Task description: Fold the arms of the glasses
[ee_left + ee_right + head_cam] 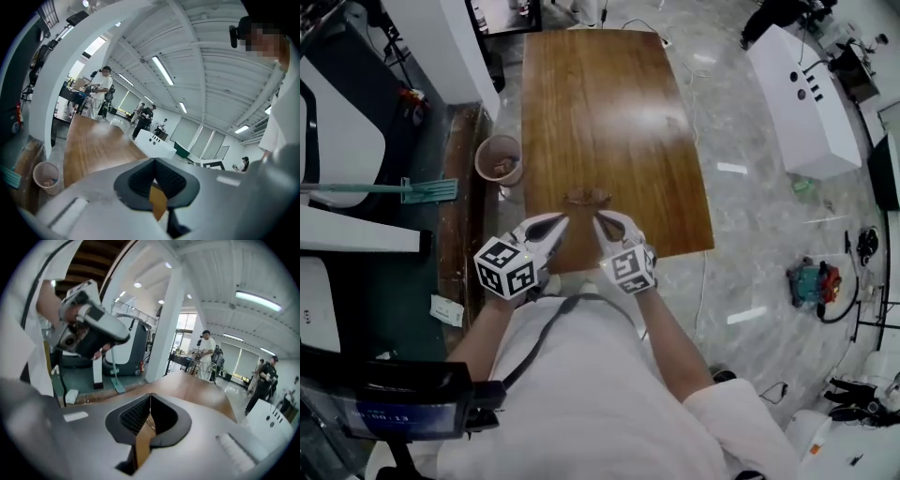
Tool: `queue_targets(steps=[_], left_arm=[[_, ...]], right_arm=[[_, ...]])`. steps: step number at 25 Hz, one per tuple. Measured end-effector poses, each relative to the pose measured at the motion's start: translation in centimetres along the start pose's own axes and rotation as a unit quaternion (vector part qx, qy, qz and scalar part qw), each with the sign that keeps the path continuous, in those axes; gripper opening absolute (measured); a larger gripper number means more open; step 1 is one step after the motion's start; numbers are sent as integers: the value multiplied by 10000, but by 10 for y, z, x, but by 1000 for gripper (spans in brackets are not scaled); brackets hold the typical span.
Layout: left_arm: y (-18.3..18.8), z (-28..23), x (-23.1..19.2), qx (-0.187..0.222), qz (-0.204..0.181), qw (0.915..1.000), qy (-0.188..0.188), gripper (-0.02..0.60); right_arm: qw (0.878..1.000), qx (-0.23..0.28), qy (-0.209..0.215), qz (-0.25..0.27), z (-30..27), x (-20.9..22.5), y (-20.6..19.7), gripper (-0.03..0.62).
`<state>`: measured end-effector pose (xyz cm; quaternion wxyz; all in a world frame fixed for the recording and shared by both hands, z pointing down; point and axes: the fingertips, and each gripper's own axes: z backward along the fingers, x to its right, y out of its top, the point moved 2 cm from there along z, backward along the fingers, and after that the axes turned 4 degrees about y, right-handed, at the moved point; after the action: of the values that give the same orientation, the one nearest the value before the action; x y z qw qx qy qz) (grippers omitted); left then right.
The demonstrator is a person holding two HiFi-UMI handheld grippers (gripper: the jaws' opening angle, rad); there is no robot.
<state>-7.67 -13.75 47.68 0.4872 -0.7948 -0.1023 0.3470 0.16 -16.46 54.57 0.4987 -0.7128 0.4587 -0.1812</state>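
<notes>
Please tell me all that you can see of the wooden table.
The table is a long rectangular top with rounded corners, brown wood by its look, glossy, with a pale glare. It stands on a light marbled floor. A small brown thing, probably the glasses, shows on it near the person's end. A round bin stands beside its left edge.

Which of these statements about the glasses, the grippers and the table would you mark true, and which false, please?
1. The left gripper has its jaws wide apart. False: they are together.
2. The glasses are over the near end of the wooden table. True.
3. The waste bin stands on the table. False: it stands on the floor beside the table.
4. The right gripper has its jaws together. True.
</notes>
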Motion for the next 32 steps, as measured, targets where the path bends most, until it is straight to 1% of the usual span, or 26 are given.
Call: queue_targets(steps=[2,5,8,11,15,20,24,32], left_arm=[[4,-2,8,9,-74,9999,-116,3],[8,-4,19,28,-143,9995,-296,3],[7,-3,28,-6,-264,9987,-444,3],[8,0,36,-36,-324,9980,-536,3],[11,0,44,-17,-348,9974,-630,3],[13,2,44,36,-326,9975,-631,3],[11,6,41,59,-328,9977,-589,3],[5,12,32,51,-229,9987,-455,3]], right_arm=[[9981,306,-165,-516,20,0,15,9],[9903,750,-360,-1109,45,3,34,9],[9800,1102,-549,-1565,66,6,42,9],[9711,1285,-711,-1884,84,10,47,9],[9676,1359,-803,-1972,99,9,47,9],[9649,1357,-875,-2069,106,7,46,8],[9669,1365,-843,-1986,104,4,51,8],[9721,1212,-725,-1871,96,1,51,8]])
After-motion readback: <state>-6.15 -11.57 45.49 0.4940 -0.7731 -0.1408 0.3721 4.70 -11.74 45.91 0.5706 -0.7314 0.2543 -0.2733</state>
